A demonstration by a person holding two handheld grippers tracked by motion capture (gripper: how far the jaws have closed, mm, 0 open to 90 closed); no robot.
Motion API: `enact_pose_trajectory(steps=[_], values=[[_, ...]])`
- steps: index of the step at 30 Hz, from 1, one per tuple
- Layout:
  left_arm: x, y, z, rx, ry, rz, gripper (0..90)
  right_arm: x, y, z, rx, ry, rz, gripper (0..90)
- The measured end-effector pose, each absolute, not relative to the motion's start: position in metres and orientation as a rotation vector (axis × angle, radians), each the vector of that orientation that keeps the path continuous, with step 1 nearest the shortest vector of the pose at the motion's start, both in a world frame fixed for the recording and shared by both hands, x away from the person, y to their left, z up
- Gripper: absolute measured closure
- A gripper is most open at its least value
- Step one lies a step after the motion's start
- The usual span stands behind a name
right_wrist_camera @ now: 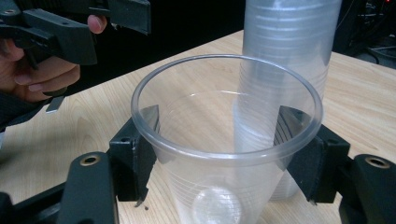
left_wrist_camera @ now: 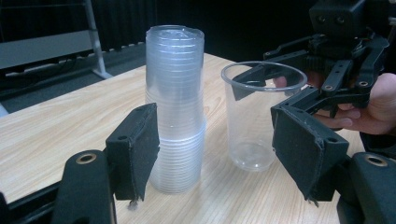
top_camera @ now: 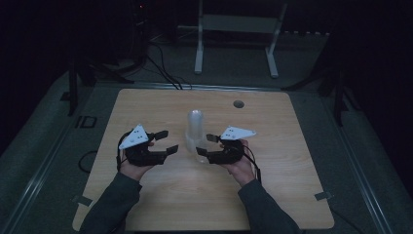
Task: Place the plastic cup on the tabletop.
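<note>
A tall stack of clear plastic cups (top_camera: 196,127) (left_wrist_camera: 175,107) (right_wrist_camera: 285,60) stands upright at the middle of the wooden table (top_camera: 272,195). Just in front of it a single clear cup (top_camera: 201,156) (left_wrist_camera: 254,121) (right_wrist_camera: 224,140) rests upright on the table. My right gripper (top_camera: 203,145) (right_wrist_camera: 224,154) (left_wrist_camera: 275,91) is shut on that cup, its pads pressing both sides below the rim. My left gripper (top_camera: 170,140) (left_wrist_camera: 217,140) (right_wrist_camera: 93,23) is open a short way left of the stack, with nothing between its pads.
A round cable hole (top_camera: 238,104) lies in the tabletop at the back right. Behind the table, a white metal stand (top_camera: 238,29) and cables (top_camera: 163,68) are on the dark floor. Bare wood lies to both sides and in front of the hands.
</note>
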State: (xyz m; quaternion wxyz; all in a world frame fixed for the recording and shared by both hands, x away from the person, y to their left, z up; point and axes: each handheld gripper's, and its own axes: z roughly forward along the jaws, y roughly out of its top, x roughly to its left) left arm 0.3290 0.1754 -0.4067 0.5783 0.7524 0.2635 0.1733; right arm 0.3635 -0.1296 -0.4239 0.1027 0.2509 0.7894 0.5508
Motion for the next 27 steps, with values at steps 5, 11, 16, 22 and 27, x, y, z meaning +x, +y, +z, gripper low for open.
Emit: enact_pose_trajectory(steps=[5, 11, 16, 22, 27], values=[[0.329, 0.175, -0.407, 1.762, 0.614, 0.405, 31.6, 0.363, -0.130, -0.427, 0.744, 2.329, 1.618, 31.6], [0.329, 0.175, -0.407, 1.757, 0.617, 0.405, 31.7, 0.364, -0.131, -0.432, 0.745, 2.326, 1.611, 31.6], [0.329, 0.174, -0.408, 1.763, 0.613, 0.404, 31.7, 0.363, -0.133, -0.440, 0.747, 2.315, 1.617, 31.7], [0.329, 0.174, -0.407, 1.764, 0.611, 0.404, 31.6, 0.360, -0.132, -0.444, 0.726, 2.305, 1.600, 31.7], [0.329, 0.174, -0.407, 1.764, 0.612, 0.405, 31.7, 0.359, -0.129, -0.447, 0.708, 2.306, 1.572, 31.6]])
